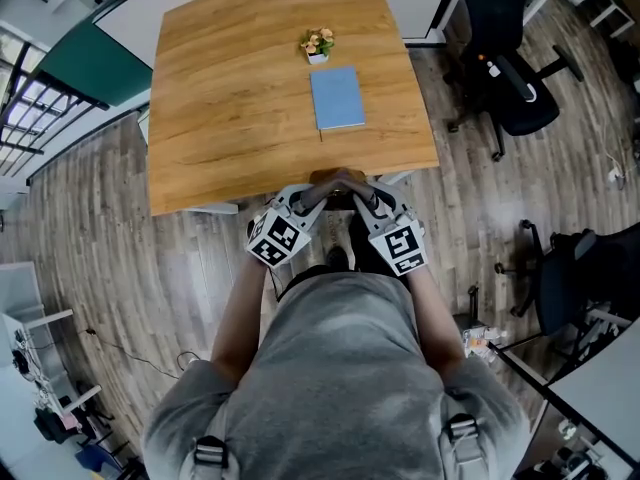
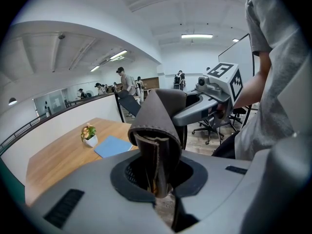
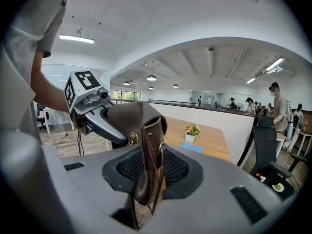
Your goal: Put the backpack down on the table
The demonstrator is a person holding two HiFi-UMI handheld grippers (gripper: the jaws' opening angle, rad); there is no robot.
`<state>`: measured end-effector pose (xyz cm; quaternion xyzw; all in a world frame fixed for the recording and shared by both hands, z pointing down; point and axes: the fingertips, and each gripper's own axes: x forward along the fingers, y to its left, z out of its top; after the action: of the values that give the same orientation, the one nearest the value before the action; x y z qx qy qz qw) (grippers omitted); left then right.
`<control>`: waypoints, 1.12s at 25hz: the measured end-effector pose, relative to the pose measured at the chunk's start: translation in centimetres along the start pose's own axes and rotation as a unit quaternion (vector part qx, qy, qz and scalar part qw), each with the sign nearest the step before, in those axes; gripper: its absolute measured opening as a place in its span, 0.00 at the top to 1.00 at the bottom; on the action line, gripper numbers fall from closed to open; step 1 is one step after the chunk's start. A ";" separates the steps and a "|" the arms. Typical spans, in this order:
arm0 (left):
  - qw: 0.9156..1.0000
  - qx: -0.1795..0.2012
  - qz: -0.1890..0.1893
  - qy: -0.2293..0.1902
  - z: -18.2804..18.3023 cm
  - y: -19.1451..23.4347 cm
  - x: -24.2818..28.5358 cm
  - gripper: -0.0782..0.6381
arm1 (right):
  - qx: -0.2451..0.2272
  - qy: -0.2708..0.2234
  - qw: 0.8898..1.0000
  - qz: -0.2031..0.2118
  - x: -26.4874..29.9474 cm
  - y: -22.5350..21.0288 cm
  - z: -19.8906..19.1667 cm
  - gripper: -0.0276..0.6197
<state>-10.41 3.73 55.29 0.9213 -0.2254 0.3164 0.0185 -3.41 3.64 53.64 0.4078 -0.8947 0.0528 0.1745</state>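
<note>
A brown leather backpack handle (image 1: 338, 180) is held up between both grippers, just in front of the wooden table's (image 1: 230, 118) near edge. My left gripper (image 1: 322, 192) is shut on one folded end of the strap (image 2: 157, 145). My right gripper (image 1: 358, 192) is shut on the other end (image 3: 148, 150), which carries a brass stud. Each gripper view shows the other gripper across the handle: the right gripper (image 2: 210, 97) and the left gripper (image 3: 92, 108). A dark part of the bag (image 1: 358, 240) hangs below; the rest is hidden by the grippers and my torso.
A blue notebook (image 1: 337, 98) and a small flower pot (image 1: 318, 45) sit on the table's far half. Black office chairs (image 1: 510, 78) (image 1: 570, 278) stand on the wood floor to the right. People stand in the far background (image 2: 127, 82).
</note>
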 end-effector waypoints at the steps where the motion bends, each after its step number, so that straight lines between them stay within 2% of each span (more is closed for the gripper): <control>1: 1.000 0.000 -0.001 0.000 0.0 0.1 0.2 0.80 | 0.002 0.001 1.000 0.000 0.1 -0.2 0.0 0.81; 28: 0.999 -0.030 0.022 0.018 0.7 7.9 4.8 0.80 | -0.008 0.007 0.999 0.039 7.3 -6.7 1.0 0.80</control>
<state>-10.03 -5.46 56.67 0.9094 -0.2547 0.3260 0.0434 -3.07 -6.21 55.02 0.3711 -0.9088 0.0552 0.1823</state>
